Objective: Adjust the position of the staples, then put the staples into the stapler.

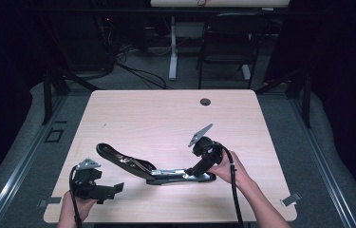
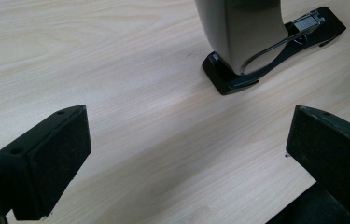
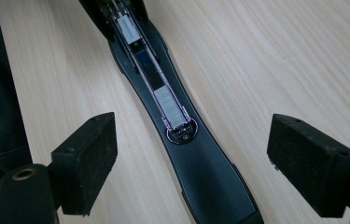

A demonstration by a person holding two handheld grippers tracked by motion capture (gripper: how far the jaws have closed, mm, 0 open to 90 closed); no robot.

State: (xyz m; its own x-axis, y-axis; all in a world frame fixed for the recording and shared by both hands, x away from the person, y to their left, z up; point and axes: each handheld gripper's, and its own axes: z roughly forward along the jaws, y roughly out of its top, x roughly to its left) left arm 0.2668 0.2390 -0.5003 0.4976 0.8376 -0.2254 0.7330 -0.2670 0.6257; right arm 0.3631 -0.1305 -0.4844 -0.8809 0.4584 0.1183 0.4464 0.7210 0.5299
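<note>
Tongs (image 3: 186, 154) in your right hand gape wide astride the opened stapler (image 3: 172, 107), untouching; your left tongs (image 2: 182, 163) gape, holding nothing, over bare bench (image 2: 116, 70).

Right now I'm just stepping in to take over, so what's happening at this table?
A person works on a stapler that lies swung open on the table, its staple channel exposed. The right tool hangs open just above the stapler's base. The left tool is open too, apart from the stapler, holding nothing.
</note>
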